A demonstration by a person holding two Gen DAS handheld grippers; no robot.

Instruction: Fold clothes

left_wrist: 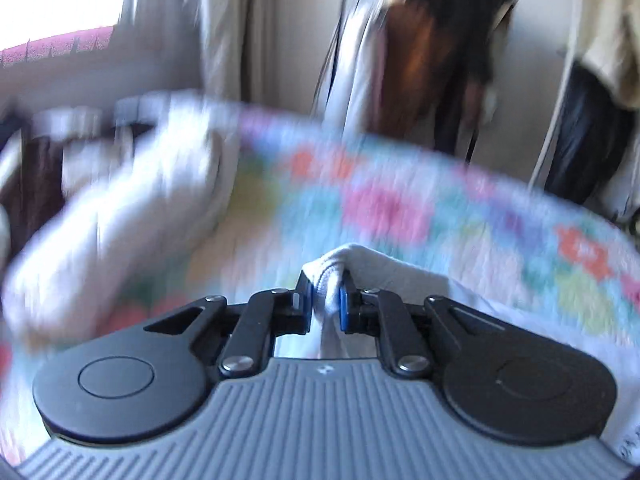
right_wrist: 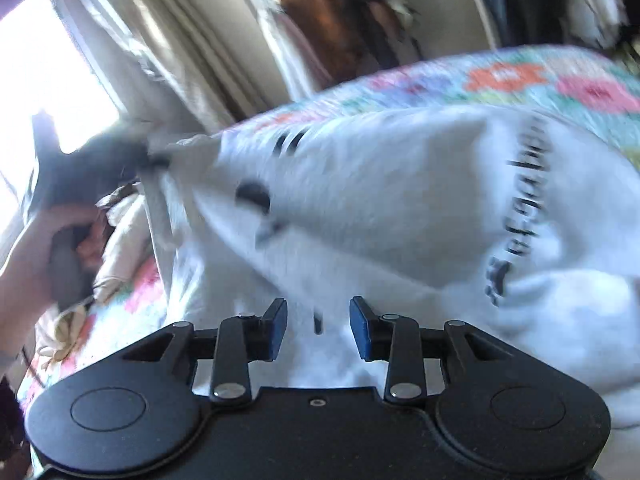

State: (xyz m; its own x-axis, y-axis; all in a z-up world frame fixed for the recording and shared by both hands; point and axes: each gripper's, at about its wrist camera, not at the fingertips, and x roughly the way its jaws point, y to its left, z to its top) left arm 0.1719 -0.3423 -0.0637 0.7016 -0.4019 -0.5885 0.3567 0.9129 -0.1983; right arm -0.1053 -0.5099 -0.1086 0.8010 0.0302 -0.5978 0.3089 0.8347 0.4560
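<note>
Left claw [left_wrist: 325, 296] pinched on white garment [left_wrist: 340, 264] fold, right claw [right_wrist: 318, 330] parted and empty, black lettering visible only ahead of it, floral bedspread [left_wrist: 380, 204] beyond.

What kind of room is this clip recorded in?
Most likely a bedroom. A floral quilt covers what looks like a bed, clothes hang on a rack behind it, and a curtain frames a bright window. The left gripper pinches a white garment; the right gripper is open.
</note>
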